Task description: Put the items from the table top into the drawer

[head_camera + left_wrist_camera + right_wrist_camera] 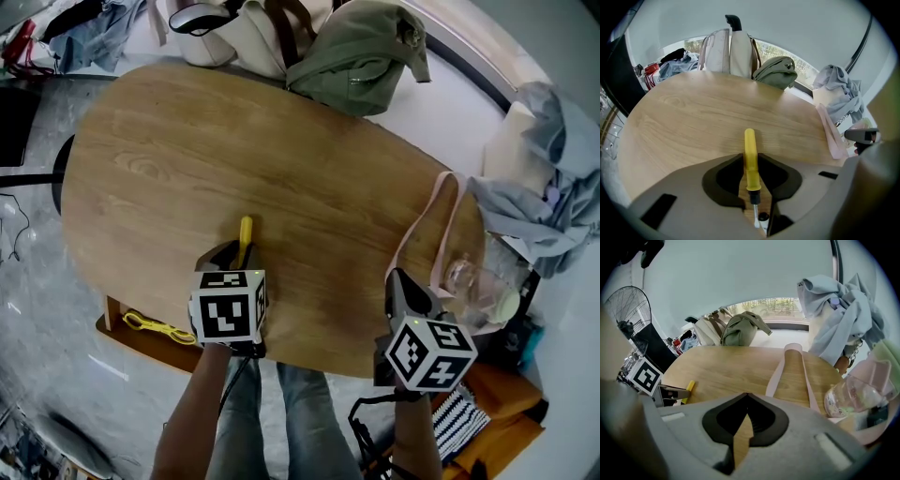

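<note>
On the wooden tabletop (281, 169) the left gripper (750, 157) pinches the yellow screwdriver (749, 140) by its handle.

In head view, left hand-held gripper (235, 255) hides screwdriver (246, 232) shaft; table (281, 159) covers most of drawer (139, 341)

Oval wooden table (281, 159), yellow-handled screwdriver (246, 234) near front edge, pink strap (793, 348) at right

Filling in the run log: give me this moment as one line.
left gripper: shut on screwdriver, on table | right gripper: shut, empty | drawer: open, yellow item inside
</note>
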### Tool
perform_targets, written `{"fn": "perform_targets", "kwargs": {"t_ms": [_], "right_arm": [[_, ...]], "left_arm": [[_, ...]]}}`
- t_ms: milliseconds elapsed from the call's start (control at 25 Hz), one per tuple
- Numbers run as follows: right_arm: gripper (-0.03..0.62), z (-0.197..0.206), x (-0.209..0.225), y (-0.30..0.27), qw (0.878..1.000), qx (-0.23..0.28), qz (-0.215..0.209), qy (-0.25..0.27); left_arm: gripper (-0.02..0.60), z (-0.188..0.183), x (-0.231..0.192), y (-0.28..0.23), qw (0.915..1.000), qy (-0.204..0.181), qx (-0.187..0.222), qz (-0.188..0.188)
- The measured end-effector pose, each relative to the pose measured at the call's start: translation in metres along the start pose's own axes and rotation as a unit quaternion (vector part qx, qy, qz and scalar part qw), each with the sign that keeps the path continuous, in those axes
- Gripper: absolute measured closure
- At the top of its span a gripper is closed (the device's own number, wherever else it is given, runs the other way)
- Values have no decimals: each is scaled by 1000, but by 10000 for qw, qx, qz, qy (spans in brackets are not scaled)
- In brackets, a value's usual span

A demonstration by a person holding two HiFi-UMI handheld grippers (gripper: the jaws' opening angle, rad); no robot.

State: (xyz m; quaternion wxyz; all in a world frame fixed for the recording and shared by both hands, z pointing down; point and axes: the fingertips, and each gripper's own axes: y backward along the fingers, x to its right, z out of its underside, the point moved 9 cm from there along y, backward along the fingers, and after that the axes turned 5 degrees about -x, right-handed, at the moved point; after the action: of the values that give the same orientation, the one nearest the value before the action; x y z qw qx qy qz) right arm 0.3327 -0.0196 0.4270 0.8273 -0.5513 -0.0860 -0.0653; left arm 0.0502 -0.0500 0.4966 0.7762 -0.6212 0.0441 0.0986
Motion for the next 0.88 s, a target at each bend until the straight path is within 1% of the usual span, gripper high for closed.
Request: {"fn": "perform_targets", "kwargs": {"t_ms": [200, 440, 640, 880], "right_arm": [[589, 0, 0, 0, 10000, -13, -23, 47], [589, -3, -2, 3, 9999, 21, -29, 105], [589, -5, -7, 4, 9998, 55, -45, 174], [589, -6, -20, 6, 9994, 73, -128, 328]], "left_arm": [[509, 0, -1, 0, 10000, 17, -1, -25], [511, 2, -1, 2, 10000, 20, -41, -22], [512, 7, -7, 9, 9999, 73, 80, -81], [514, 12, -18, 21, 9995, 233, 195, -93]]}}
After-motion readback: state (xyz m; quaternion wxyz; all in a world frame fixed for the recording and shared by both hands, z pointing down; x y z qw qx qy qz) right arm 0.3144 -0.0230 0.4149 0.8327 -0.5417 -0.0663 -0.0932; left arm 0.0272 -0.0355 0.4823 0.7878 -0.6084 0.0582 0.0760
